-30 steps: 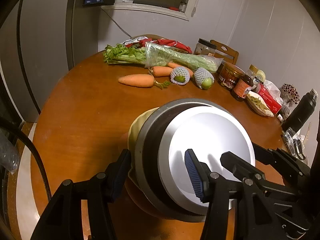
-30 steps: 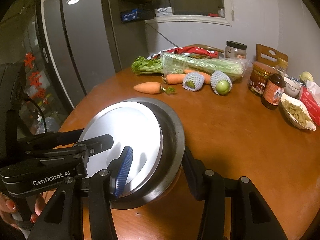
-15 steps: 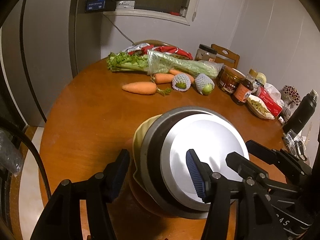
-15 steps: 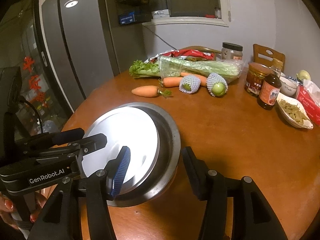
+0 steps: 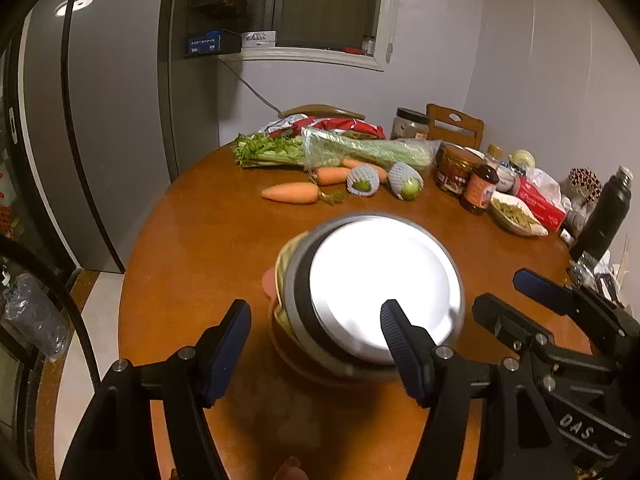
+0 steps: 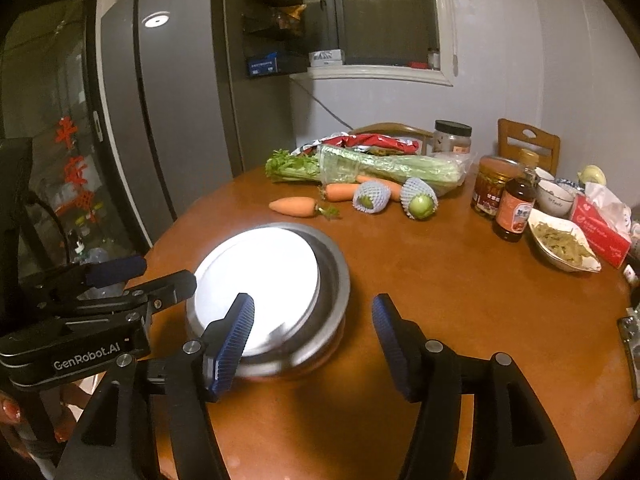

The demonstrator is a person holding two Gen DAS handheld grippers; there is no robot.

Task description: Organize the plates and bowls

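Visibly two carrots (image 6: 293, 206) (one stack (image 6: 276, 280))

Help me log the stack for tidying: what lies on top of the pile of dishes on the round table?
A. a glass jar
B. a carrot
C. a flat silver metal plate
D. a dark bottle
C: a flat silver metal plate tops the pile, over a wider grey dish.
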